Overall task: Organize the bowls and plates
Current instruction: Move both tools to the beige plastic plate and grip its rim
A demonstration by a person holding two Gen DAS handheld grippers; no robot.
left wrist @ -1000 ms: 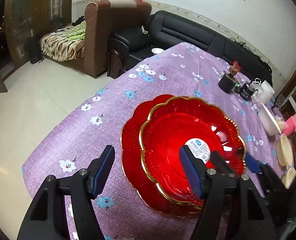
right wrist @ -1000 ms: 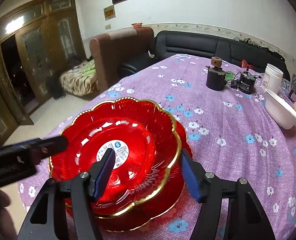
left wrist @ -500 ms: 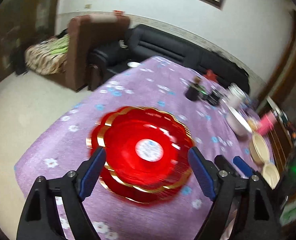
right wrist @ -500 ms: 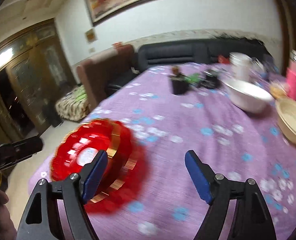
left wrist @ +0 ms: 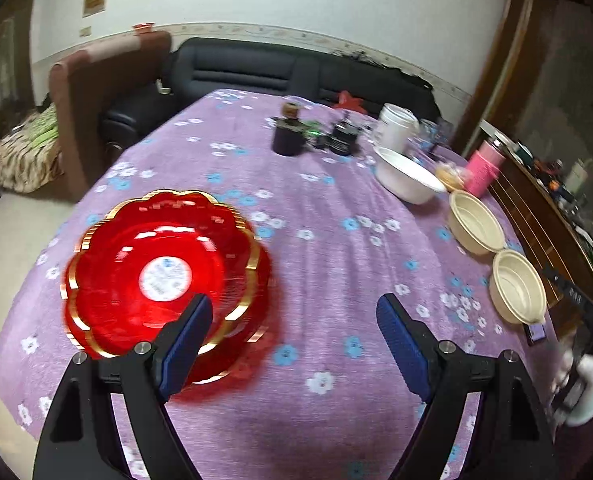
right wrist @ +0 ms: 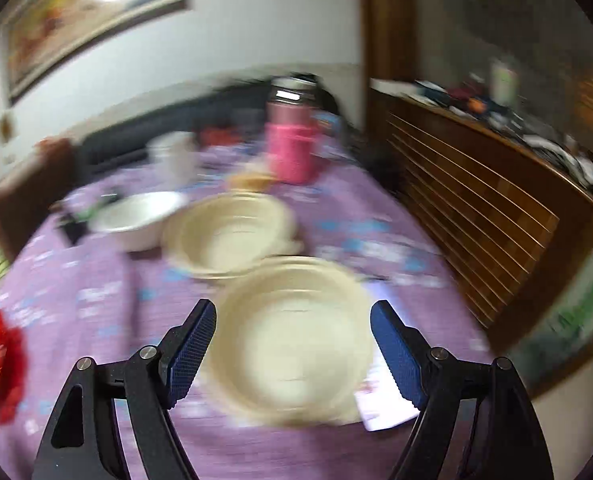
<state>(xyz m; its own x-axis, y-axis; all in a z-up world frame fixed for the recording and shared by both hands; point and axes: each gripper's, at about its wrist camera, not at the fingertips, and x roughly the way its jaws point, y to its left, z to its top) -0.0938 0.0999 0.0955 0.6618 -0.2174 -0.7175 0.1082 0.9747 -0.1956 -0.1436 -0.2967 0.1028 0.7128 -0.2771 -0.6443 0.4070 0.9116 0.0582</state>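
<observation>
Here we hold both grippers spread wide above the purple flowered tablecloth (left wrist: pixel 328 248), and neither has anything in its grasp. The jaws of each have just been opening.

Our left gripper (left wrist: pixel 292 344) hangs over bare cloth. The stacked red plates (left wrist: pixel 164 276) with gold scalloped rims sit on the table beyond and to the left of its left finger (left wrist: pixel 184 344), whose tip overlaps their near edge in view; whether it touches them we cannot tell. Well ahead and to the right of its right finger lie two cream bowls (left wrist: pixel 516 292), side by side, with a white bowl (left wrist: pixel 406 178) and a pink flask (left wrist: pixel 484 168) farther off.

Our right gripper (right wrist: pixel 292 352) frames the nearer cream bowl (right wrist: pixel 292 340) between its fingertips, the pads standing clear of its rim on both sides. The second cream bowl (right wrist: pixel 228 236) lies just beyond it, edges overlapping in this blurred view. The red plates show only at the far left, well apart from the left finger.
</observation>
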